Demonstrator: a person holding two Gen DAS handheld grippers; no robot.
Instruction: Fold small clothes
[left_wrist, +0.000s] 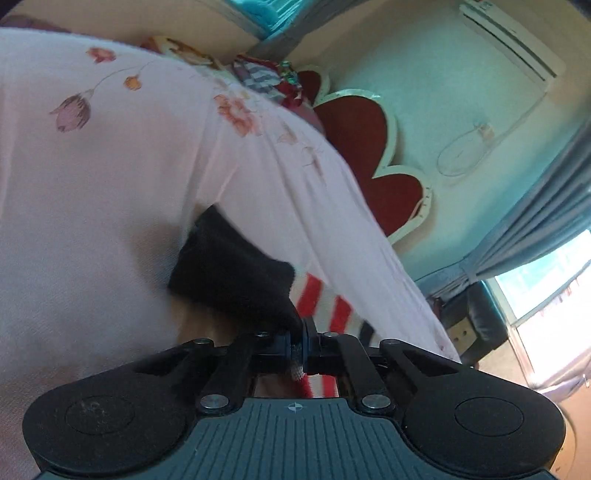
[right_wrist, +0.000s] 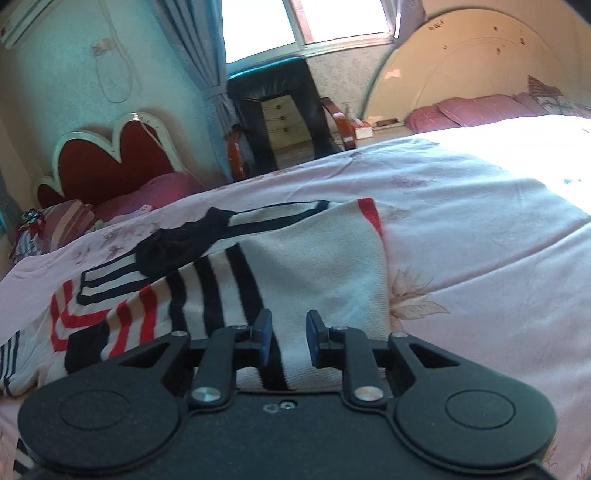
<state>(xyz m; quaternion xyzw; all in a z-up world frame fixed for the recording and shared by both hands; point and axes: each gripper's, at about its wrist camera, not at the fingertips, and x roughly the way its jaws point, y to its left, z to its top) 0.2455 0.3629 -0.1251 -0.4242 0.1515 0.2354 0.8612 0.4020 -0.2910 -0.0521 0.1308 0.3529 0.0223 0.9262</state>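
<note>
While left tongs (left_wrist: 301, 345) pinch striped garment (right_wrist: 303, 266), bedsheet (right_wrist: 480, 229) underneath.

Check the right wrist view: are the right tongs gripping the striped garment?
No, the right tongs stand apart above the striped garment, pinching no cloth.

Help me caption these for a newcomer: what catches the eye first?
The striped garment, white with black and red bands, spreads over the pink floral bedsheet, a black sock lying on it. The left tool is shut on the black sock. A red heart-shaped headboard stands behind.
</note>
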